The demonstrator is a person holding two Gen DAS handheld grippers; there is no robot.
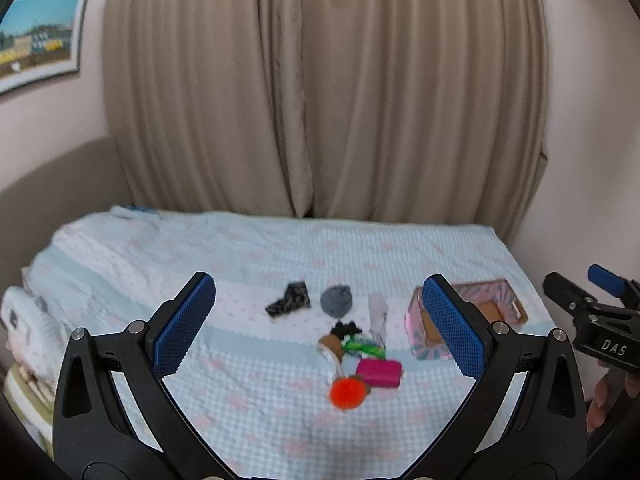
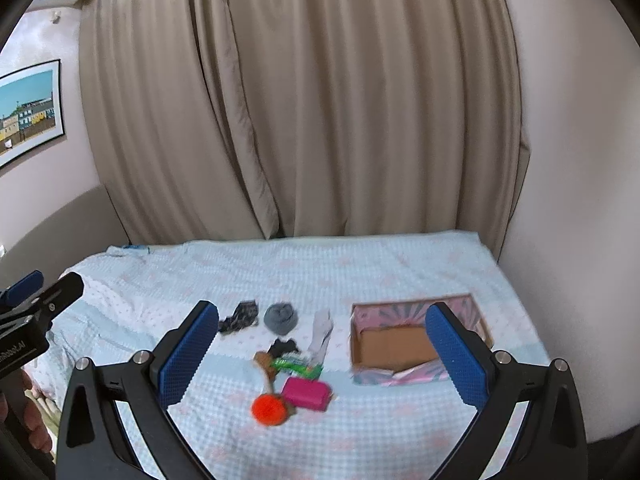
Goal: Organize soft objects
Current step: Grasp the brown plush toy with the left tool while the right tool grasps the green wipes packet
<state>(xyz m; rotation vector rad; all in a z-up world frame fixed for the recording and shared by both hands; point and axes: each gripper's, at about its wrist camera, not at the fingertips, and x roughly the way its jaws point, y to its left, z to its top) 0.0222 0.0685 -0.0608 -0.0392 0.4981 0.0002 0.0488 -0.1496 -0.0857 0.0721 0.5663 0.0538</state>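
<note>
Nearest each lens, the left gripper (image 1: 319,324) and right gripper (image 2: 322,354) hang above the bed (image 2: 400,432) with jaws spread wide and nothing between the ribbed blue pads (image 2: 188,354). Just beyond, in the right wrist view, lies the clutter of soft things: a fuzzy orange pom-pom (image 2: 269,409) at 6 o'clock of the pile, a magenta block (image 2: 307,393) touching it at 3 o'clock, then a green crinkled piece (image 2: 297,366) and a brown cord (image 2: 265,368). Farther on sit a white sock (image 2: 322,334), a grey rolled ball (image 2: 281,318) and a dark patterned sock (image 2: 239,317), each apart from the others. At 3 o'clock of the pile stands the box (image 2: 400,378), pink-patterned card with a bare brown floor, holding nothing. Beige pleated curtains (image 2: 300,120) close the far side.

Risks, as judged: the pom-pom, block and cord overlap, so one pinch may drag several; the puckered quilt may be nipped with a low grasp; limp socks may drape over the box's rim.
</note>
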